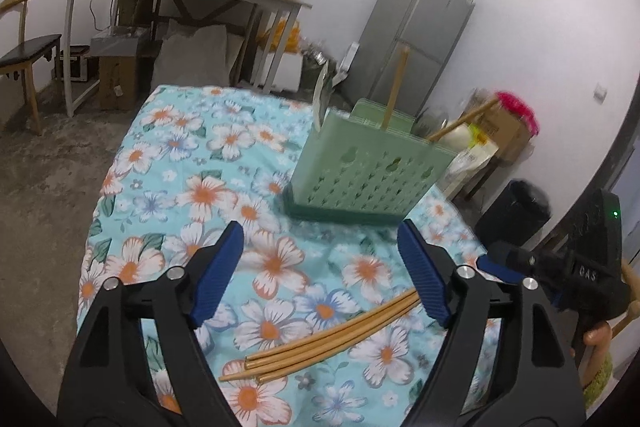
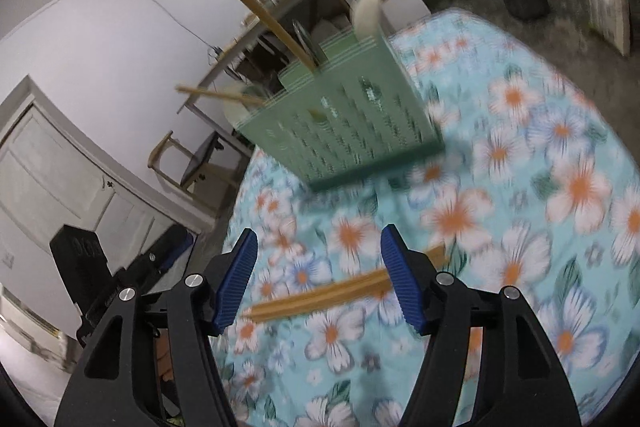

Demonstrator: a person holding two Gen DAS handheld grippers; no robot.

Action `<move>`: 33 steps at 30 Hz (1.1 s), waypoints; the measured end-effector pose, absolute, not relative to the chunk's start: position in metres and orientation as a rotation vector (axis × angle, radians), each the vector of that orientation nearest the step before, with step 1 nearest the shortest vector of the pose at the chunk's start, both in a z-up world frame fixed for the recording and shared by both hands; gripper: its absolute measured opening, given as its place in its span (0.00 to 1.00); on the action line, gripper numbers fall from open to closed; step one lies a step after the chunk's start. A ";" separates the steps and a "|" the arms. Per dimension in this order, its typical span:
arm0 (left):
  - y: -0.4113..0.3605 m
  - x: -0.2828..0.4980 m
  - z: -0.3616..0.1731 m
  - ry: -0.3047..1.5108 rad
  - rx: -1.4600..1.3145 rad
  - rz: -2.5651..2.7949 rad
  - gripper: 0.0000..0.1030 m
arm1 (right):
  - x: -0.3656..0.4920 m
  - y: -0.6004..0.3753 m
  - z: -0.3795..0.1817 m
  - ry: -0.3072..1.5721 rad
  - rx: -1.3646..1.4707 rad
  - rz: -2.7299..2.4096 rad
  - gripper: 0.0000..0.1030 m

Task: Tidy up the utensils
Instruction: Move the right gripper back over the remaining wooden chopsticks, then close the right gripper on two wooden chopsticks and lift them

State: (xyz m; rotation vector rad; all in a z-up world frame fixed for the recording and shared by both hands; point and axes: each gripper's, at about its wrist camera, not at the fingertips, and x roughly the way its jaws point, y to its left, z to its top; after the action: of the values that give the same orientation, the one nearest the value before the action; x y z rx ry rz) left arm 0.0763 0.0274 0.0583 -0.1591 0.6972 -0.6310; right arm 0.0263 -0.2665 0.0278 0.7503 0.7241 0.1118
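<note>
Bundle of tan wooden chopsticks (image 1: 326,341) flat on floral-clothed bench (image 1: 168,163), near side, awaiting pickup. Left claw (image 1: 320,271) agape, empty; right claw (image 2: 318,281) agape above them. Pale-green perforated plastic utensil holder (image 1: 362,167) far, upright, already stocked.

The left gripper (image 1: 320,247) tilts downward with its blue-padded jaws spread wide and nothing pressed between them. The right gripper (image 2: 318,255) also angles downward, jaws apart and gripping nothing; in the left wrist view its black body shows at the far right edge, with part of the person's hand (image 1: 596,341) beneath it
</note>
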 end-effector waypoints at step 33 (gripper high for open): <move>0.004 0.083 0.020 0.859 -0.019 -0.572 0.84 | 0.051 -0.275 -0.076 0.868 1.081 0.046 0.18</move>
State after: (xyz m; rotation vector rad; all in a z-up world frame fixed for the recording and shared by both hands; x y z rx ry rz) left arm 0.0831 0.0038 0.0203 -0.0191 0.8591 -0.5722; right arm 0.0514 -0.2753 -0.0759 1.0807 0.8683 0.0457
